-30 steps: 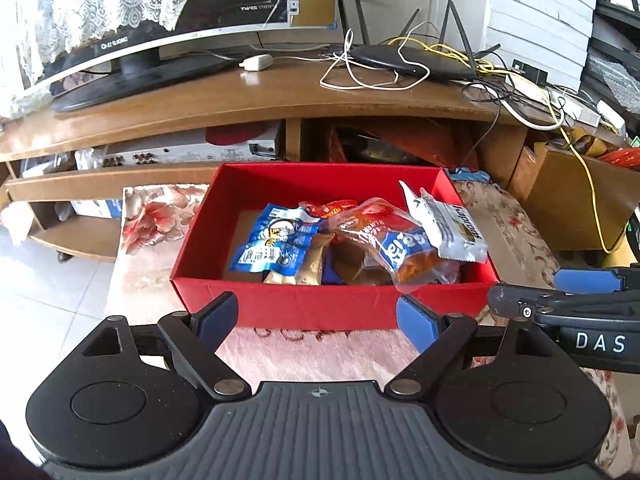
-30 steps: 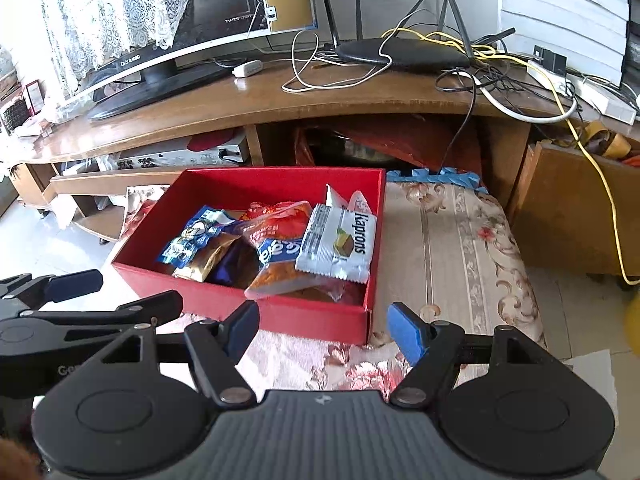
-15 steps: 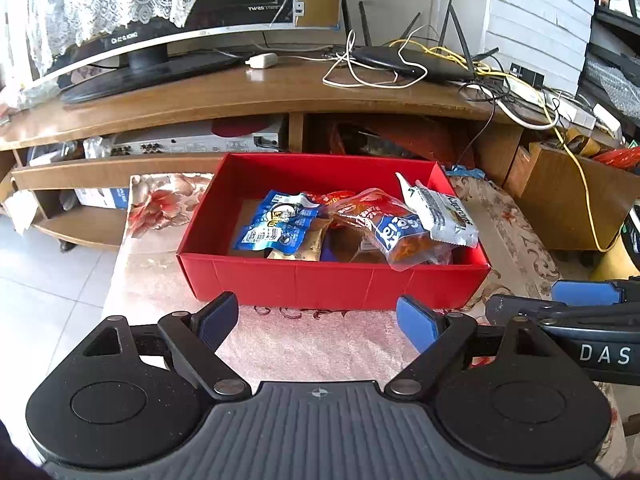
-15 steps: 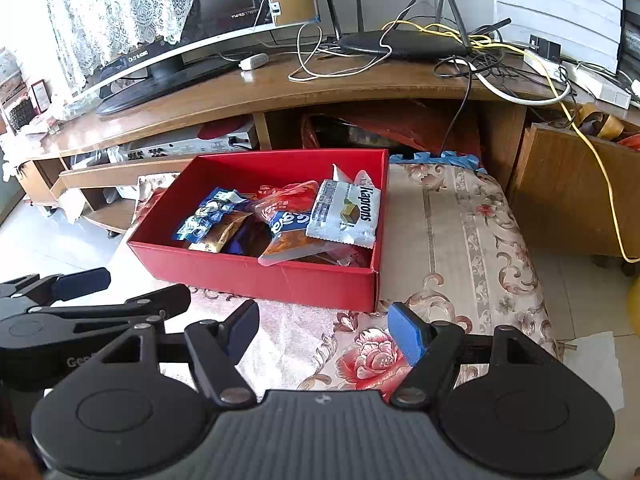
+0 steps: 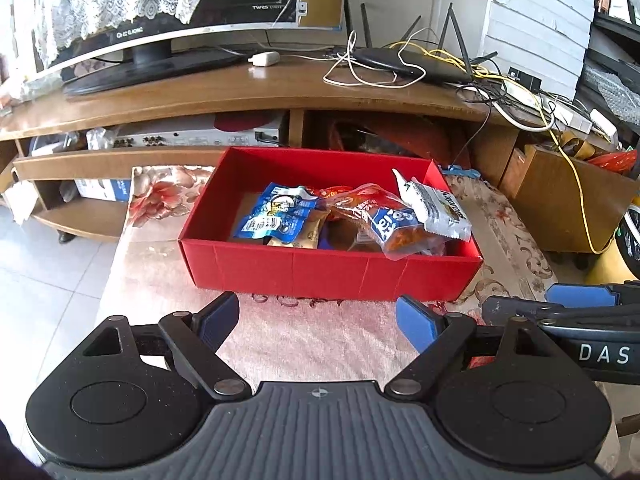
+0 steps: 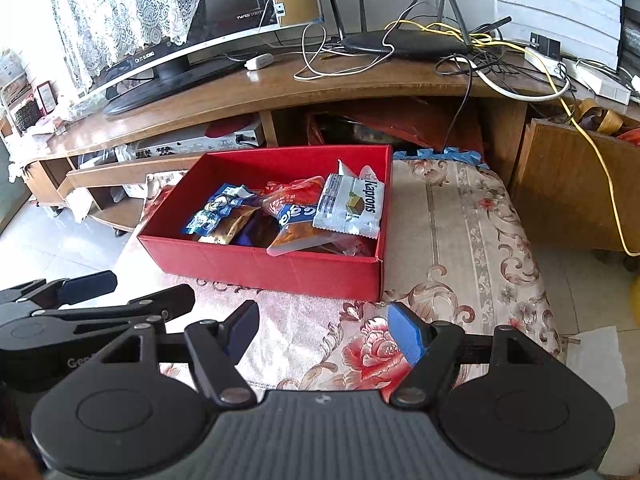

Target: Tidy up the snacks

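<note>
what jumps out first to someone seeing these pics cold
The bright red box on the floral cloth pulls the eye first, with snack packets heaped at its right end; a white Kaprons packet leans on top against the right wall. Close to the camera, the left gripper and right gripper hang open and empty in front of the box. Behind, a wooden TV stand carries a monitor and a router in tangled cables.
</note>
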`<state>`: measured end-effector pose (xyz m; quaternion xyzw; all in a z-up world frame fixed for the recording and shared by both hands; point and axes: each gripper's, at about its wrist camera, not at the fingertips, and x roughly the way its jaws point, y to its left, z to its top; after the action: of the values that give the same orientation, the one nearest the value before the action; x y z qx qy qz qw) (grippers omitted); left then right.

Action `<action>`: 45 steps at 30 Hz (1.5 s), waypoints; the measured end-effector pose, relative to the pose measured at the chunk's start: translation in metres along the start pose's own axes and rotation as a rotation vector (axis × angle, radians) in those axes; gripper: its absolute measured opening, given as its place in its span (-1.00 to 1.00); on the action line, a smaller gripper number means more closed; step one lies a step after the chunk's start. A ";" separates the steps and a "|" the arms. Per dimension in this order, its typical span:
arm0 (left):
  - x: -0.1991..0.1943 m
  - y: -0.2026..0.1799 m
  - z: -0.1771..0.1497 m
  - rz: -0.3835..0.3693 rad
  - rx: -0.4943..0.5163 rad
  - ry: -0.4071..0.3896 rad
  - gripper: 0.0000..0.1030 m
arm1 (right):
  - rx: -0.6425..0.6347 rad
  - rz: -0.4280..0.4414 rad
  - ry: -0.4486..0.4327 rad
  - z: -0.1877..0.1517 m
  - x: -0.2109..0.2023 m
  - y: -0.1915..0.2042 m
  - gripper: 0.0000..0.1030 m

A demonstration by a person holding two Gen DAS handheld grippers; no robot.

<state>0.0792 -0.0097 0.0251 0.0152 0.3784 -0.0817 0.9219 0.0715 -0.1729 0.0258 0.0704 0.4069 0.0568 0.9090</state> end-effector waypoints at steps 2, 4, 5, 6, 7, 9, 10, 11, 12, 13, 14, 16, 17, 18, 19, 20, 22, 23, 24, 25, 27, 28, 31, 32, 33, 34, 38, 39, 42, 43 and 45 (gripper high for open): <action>-0.001 0.000 -0.001 0.002 -0.004 0.000 0.74 | 0.000 -0.001 0.001 -0.002 -0.001 0.000 0.24; -0.002 0.001 -0.003 0.002 -0.026 0.010 0.74 | 0.000 0.002 0.002 -0.003 -0.002 0.000 0.24; -0.003 0.002 -0.004 -0.001 -0.036 0.011 0.74 | 0.001 0.004 0.001 -0.004 -0.002 0.001 0.24; -0.004 0.002 -0.006 -0.003 -0.042 0.008 0.74 | 0.002 0.005 0.001 -0.005 -0.003 0.001 0.24; -0.005 0.003 -0.007 -0.005 -0.044 0.004 0.74 | 0.002 0.006 0.000 -0.005 -0.004 0.001 0.24; -0.008 0.004 -0.008 -0.008 -0.050 -0.003 0.75 | 0.004 0.011 -0.001 -0.007 -0.006 0.001 0.24; -0.009 0.004 -0.010 -0.008 -0.053 -0.007 0.75 | 0.005 0.015 -0.002 -0.007 -0.006 0.001 0.24; -0.010 0.004 -0.010 -0.006 -0.053 -0.012 0.75 | 0.006 0.020 -0.002 -0.008 -0.007 0.001 0.24; -0.012 0.003 -0.011 -0.003 -0.053 -0.016 0.76 | 0.006 0.022 -0.002 -0.009 -0.008 0.001 0.24; -0.012 0.003 -0.011 0.001 -0.052 -0.019 0.79 | 0.006 0.024 -0.003 -0.010 -0.009 0.002 0.24; -0.013 0.003 -0.011 0.007 -0.050 -0.021 0.82 | 0.006 0.023 -0.005 -0.011 -0.010 0.002 0.24; -0.014 0.002 -0.011 0.022 -0.042 -0.021 0.92 | 0.004 0.016 -0.013 -0.013 -0.012 0.002 0.25; -0.015 0.002 -0.011 0.021 -0.034 -0.021 0.93 | 0.004 0.014 -0.016 -0.013 -0.014 0.002 0.25; -0.016 0.002 -0.011 0.016 -0.032 -0.025 0.93 | 0.005 0.010 -0.018 -0.015 -0.015 0.002 0.25; -0.018 0.003 -0.011 0.015 -0.034 -0.035 0.93 | 0.006 0.004 -0.019 -0.015 -0.016 0.002 0.25; -0.020 0.002 -0.012 0.021 -0.030 -0.041 0.93 | 0.006 -0.004 -0.019 -0.016 -0.016 0.001 0.25; -0.020 0.001 -0.014 0.026 -0.025 -0.039 0.93 | 0.008 -0.008 -0.014 -0.017 -0.015 0.000 0.25; -0.019 0.002 -0.015 0.022 -0.026 -0.034 0.93 | 0.008 -0.010 -0.012 -0.018 -0.015 0.000 0.25; -0.019 0.002 -0.016 0.014 -0.029 -0.028 0.93 | 0.006 -0.013 -0.011 -0.019 -0.015 0.001 0.25; -0.019 0.003 -0.017 0.006 -0.033 -0.024 0.94 | 0.007 -0.016 -0.013 -0.019 -0.015 0.000 0.26; -0.021 0.004 -0.020 0.000 -0.031 -0.031 0.95 | 0.009 -0.015 -0.015 -0.020 -0.016 -0.001 0.26; -0.022 0.003 -0.021 0.001 -0.028 -0.034 0.96 | 0.011 -0.013 -0.014 -0.020 -0.017 -0.002 0.26; -0.023 0.001 -0.023 0.026 -0.015 -0.032 0.99 | 0.009 -0.011 -0.008 -0.022 -0.017 -0.002 0.26; -0.023 0.001 -0.023 0.032 -0.009 -0.031 0.99 | 0.007 -0.013 -0.006 -0.023 -0.016 -0.002 0.26; -0.024 0.000 -0.024 0.037 -0.005 -0.031 0.99 | 0.005 -0.014 -0.004 -0.024 -0.016 -0.001 0.26; -0.024 0.000 -0.025 0.039 -0.003 -0.031 0.99 | 0.004 -0.014 0.001 -0.025 -0.016 -0.001 0.26; -0.024 0.000 -0.029 0.033 -0.009 -0.016 0.97 | 0.002 -0.012 0.012 -0.028 -0.016 -0.002 0.26; -0.024 0.000 -0.030 0.034 -0.012 -0.012 0.95 | 0.000 -0.015 0.015 -0.029 -0.015 -0.001 0.25; -0.022 0.000 -0.033 0.031 -0.015 0.011 0.93 | -0.008 -0.021 0.030 -0.032 -0.013 -0.001 0.25; -0.021 0.001 -0.034 0.029 -0.015 0.019 0.93 | -0.008 -0.020 0.036 -0.033 -0.012 -0.001 0.26; -0.021 0.002 -0.035 0.026 -0.021 0.029 0.93 | -0.007 -0.018 0.046 -0.034 -0.010 -0.001 0.25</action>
<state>0.0407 -0.0015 0.0146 0.0114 0.3923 -0.0657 0.9174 0.0394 -0.1725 0.0106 0.0622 0.4280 0.0516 0.9002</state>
